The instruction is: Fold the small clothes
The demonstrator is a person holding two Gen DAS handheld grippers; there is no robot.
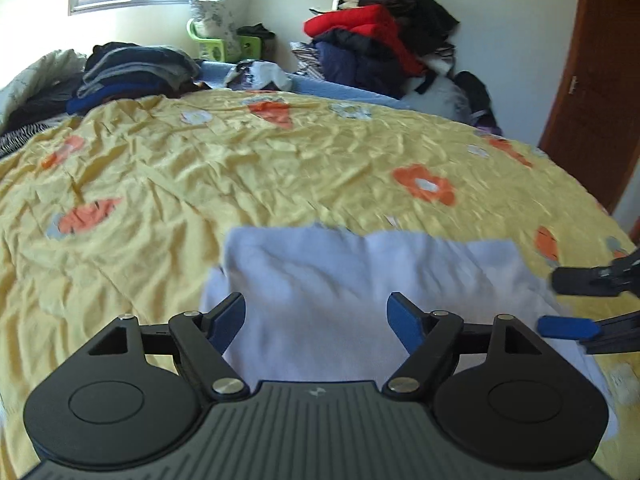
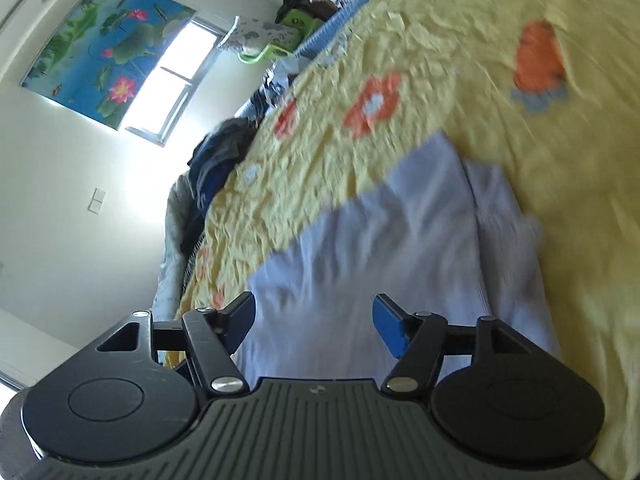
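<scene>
A small pale lilac garment (image 1: 360, 280) lies folded flat on the yellow flowered bedspread (image 1: 200, 168). My left gripper (image 1: 318, 322) is open and empty, just above the garment's near edge. My right gripper (image 2: 314, 326) is open and empty, tilted on its side over the same garment (image 2: 380, 248), which shows a folded layer along its right side. In the left wrist view the right gripper's fingers (image 1: 576, 280) come in from the right edge, spread apart beside the garment.
Stacks of folded dark clothes (image 1: 136, 68) sit at the far left of the bed. A heap of red, navy and black clothes (image 1: 376, 44) stands at the far side. A green basket (image 1: 220, 46) is by the wall. A brown door (image 1: 596, 92) is right.
</scene>
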